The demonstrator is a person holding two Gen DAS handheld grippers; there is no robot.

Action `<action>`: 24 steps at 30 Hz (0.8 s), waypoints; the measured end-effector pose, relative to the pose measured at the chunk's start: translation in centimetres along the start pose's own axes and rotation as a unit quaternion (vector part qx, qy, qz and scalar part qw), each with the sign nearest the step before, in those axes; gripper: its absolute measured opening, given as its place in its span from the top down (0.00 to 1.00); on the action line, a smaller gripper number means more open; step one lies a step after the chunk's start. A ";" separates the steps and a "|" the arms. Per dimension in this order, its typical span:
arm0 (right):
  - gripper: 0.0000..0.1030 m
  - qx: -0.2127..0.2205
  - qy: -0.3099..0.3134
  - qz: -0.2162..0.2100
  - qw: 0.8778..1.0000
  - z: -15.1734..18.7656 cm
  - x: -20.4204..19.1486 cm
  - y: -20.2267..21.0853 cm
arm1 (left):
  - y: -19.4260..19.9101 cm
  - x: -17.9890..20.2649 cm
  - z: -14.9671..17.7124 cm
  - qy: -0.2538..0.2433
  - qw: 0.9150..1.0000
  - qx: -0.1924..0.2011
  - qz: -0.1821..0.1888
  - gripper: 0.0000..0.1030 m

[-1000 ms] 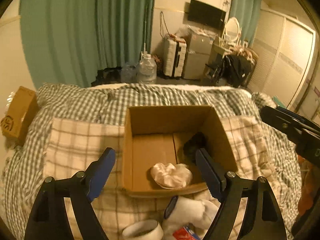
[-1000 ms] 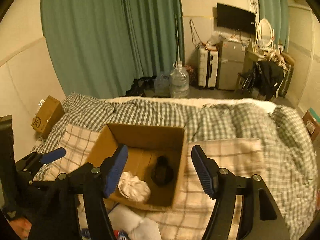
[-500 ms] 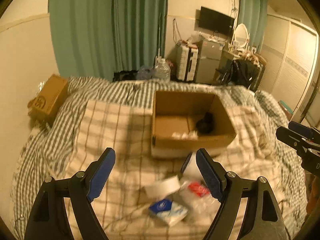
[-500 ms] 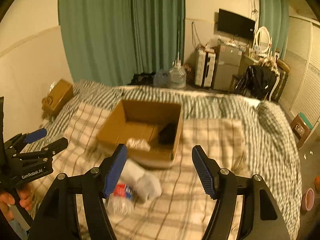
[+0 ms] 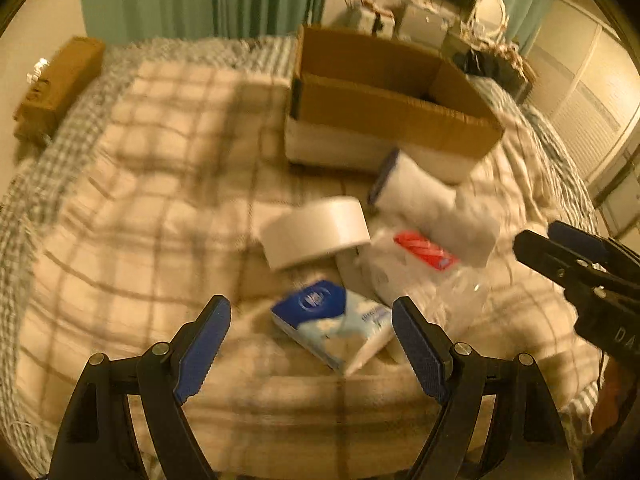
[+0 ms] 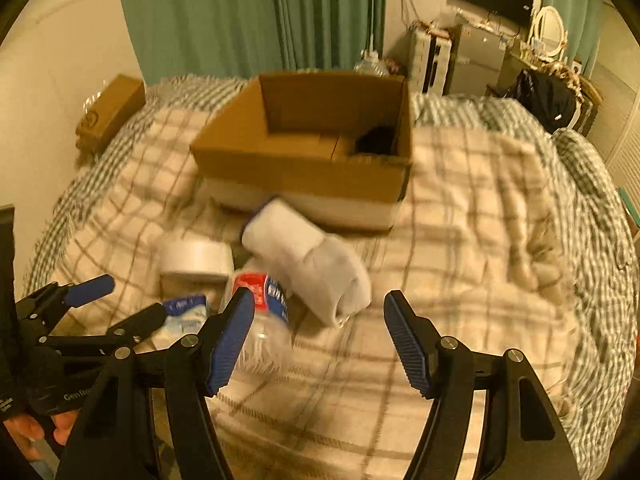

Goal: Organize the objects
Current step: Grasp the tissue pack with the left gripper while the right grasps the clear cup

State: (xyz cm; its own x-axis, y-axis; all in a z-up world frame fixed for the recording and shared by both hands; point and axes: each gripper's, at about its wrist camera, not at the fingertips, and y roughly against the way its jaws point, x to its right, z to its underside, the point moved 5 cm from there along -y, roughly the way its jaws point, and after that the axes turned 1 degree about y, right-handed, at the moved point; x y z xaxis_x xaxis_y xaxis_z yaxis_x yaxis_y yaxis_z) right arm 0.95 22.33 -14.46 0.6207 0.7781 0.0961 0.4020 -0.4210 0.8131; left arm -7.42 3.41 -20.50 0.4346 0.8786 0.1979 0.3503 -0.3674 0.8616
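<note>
An open cardboard box (image 5: 384,108) (image 6: 312,172) sits on the plaid blanket with a dark object (image 6: 376,138) inside. In front of it lie a white tape roll (image 5: 316,232) (image 6: 196,264), a blue and white tissue pack (image 5: 332,320) (image 6: 184,316), a clear plastic bottle with a red label (image 5: 424,256) (image 6: 260,312) and rolled white socks (image 5: 432,204) (image 6: 308,256). My left gripper (image 5: 310,344) is open just before the tissue pack. My right gripper (image 6: 318,336) is open, near the bottle and socks. Both are empty.
A small brown box (image 5: 56,84) (image 6: 112,112) lies at the bed's left edge. Green curtains (image 6: 256,12), suitcases, a fridge and a TV stand beyond the bed. The plaid blanket (image 6: 472,208) stretches to the right of the box.
Both grippers have pulled back from above the box and dropped low toward the pile of loose items in front of it. Both stay open and empty.
</note>
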 end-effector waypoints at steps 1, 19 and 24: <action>0.35 -0.004 0.001 0.000 1.000 0.2 -0.2 -0.4 | -0.5 0.4 0.3 -0.004 1.000 -0.012 0.007 0.17; 0.27 -0.023 0.012 -0.003 1.000 0.3 -1.4 -1.9 | -3.3 0.5 1.5 0.002 0.995 -0.078 0.059 0.28; 0.27 -0.053 0.021 -0.039 0.998 0.4 -3.1 -3.2 | -0.8 -2.2 1.5 0.026 0.996 -0.055 0.061 0.29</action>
State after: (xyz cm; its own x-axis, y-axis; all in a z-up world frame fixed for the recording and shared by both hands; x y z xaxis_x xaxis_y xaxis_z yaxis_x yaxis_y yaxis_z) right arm -1.96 21.10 -17.58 0.5602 0.8266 0.0534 0.3730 -0.3093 0.8748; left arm -7.44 1.32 -22.33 0.4232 0.8457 0.3251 0.2029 -0.4382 0.8757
